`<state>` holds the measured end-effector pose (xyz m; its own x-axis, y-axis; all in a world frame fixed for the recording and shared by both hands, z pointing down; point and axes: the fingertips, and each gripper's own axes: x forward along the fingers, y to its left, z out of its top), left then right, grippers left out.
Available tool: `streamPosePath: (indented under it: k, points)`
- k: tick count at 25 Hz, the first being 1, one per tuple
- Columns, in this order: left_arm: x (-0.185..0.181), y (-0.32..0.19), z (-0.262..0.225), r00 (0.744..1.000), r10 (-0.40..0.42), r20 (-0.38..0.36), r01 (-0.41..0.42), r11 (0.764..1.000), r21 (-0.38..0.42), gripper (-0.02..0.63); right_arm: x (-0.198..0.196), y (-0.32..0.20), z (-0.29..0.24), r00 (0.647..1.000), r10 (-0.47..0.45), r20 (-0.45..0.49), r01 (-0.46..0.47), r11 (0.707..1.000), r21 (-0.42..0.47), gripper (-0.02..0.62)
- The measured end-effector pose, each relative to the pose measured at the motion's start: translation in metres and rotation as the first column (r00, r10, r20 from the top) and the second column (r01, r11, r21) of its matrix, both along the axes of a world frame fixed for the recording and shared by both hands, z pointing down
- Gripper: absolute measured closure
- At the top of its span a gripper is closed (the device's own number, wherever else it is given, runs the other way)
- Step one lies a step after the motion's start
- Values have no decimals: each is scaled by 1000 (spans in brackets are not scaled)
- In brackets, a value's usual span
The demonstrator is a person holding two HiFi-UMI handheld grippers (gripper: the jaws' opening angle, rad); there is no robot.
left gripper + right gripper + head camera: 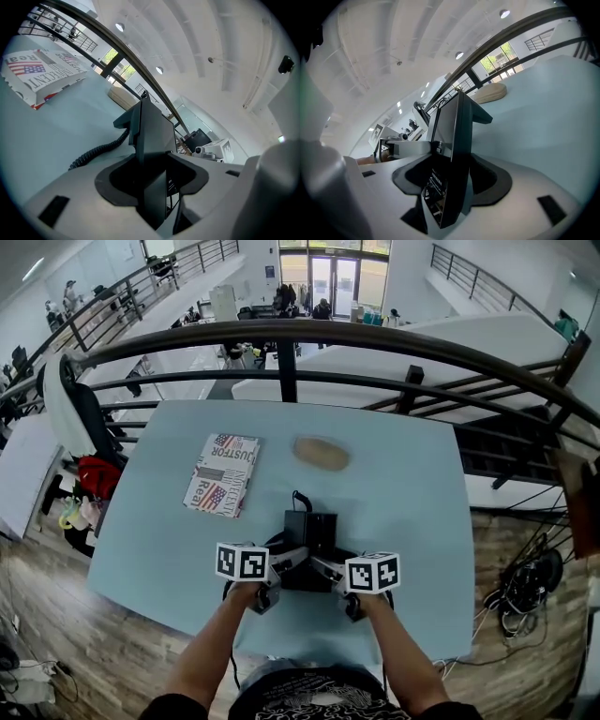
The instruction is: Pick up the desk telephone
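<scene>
We had phone (310,524) sandwiched: left tongs (287,560) clamped on its left edge, right tongs (328,569) clamped on right edge. Long axis ran away from us, both hands equally near.

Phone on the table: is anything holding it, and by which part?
Yes. The desk telephone is clamped at both side edges: the left gripper on its left, the right gripper on its right.

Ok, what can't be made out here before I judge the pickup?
- Head view: near half of the desk telephone is hidden by the left gripper and right gripper.
- Every view: its underside is hidden, so whether it has left the table is unclear.
- Head view: the tan oval object is too small to identify.
</scene>
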<state>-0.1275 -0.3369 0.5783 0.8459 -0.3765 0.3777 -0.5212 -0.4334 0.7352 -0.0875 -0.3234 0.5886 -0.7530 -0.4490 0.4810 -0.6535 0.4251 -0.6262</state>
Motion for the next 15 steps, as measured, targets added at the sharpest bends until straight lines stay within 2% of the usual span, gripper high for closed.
streamPosePath:
  k: [9,15]
  points:
    - [-1,-8,-38,1000,-13,-10,14,997,80,397,0,-10,-38,1000,6,3,-7,996,90,347]
    - [-2,-18,-77,1000,-21,-17,24,985,172,397,-1,-20,-78,1000,10,3,-11,983,182,347]
